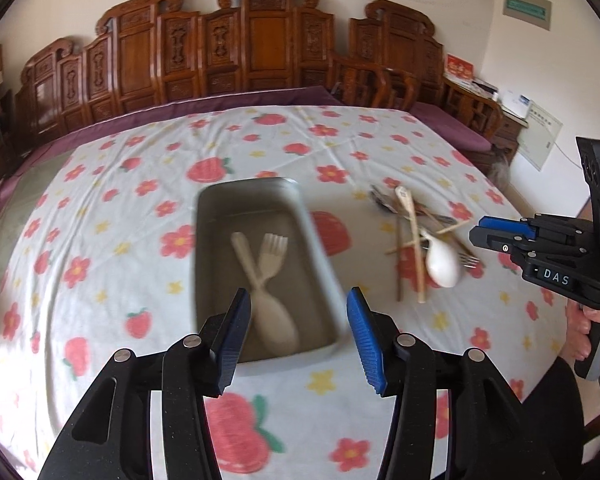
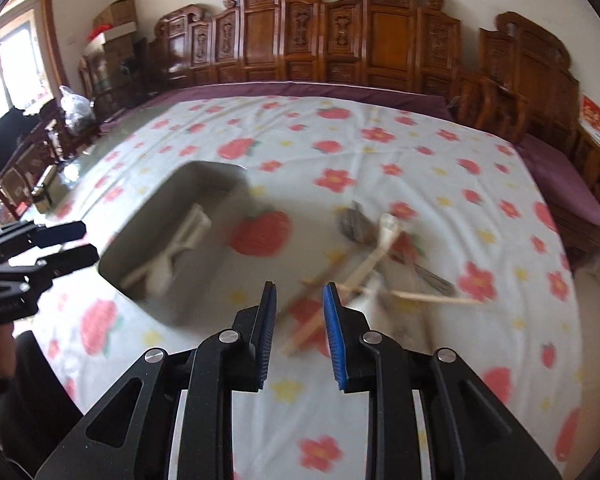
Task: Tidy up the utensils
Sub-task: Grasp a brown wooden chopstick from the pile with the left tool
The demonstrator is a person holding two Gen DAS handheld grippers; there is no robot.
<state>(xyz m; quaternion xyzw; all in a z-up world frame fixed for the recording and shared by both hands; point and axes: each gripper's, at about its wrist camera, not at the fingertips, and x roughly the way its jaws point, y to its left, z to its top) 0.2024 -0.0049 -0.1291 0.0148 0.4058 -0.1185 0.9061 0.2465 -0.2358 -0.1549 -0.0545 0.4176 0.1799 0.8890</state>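
On the tabletop (image 1: pixel 112 216), under a white cloth printed with red flowers and strawberries: one grey rectangular metal tray (image 1: pixel 324 264), near the middle of the left wrist view, holding a cream plastic fork (image 1: pixel 274 250) and a cream plastic spoon (image 1: pixel 268 316) that cross each other at the handles. To the right of the tray, apart from it: a loose pile of utensils (image 1: pixel 424 236), made up of a white ladle-type spoon (image 1: pixel 443 264), wooden chopsticks lying across one another, a pale wooden spoon and several metal pieces, one of them a fork whose tines show at the pile's right edge; exact count of the metal pieces cannot be told. Left tool (image 1: pixel 298 336): blue-padded fingers standing apart with nothing between them, hanging over the near end of the tray, the spoon's bowl seen through the gap. Right tool (image 2: pixel 300 336): fingers standing a narrow gap apart, nothing clamped, held above the cloth between tray and pile, the blurred ends of the chopsticks showing beyond its tips. Right wrist view is motion-blurred. A hand grips the right tool's handle at the right edge of the left wrist view. Behind the tabletop: a row of carved wooden chairs (image 1: pixel 260 40) against a pale wall.
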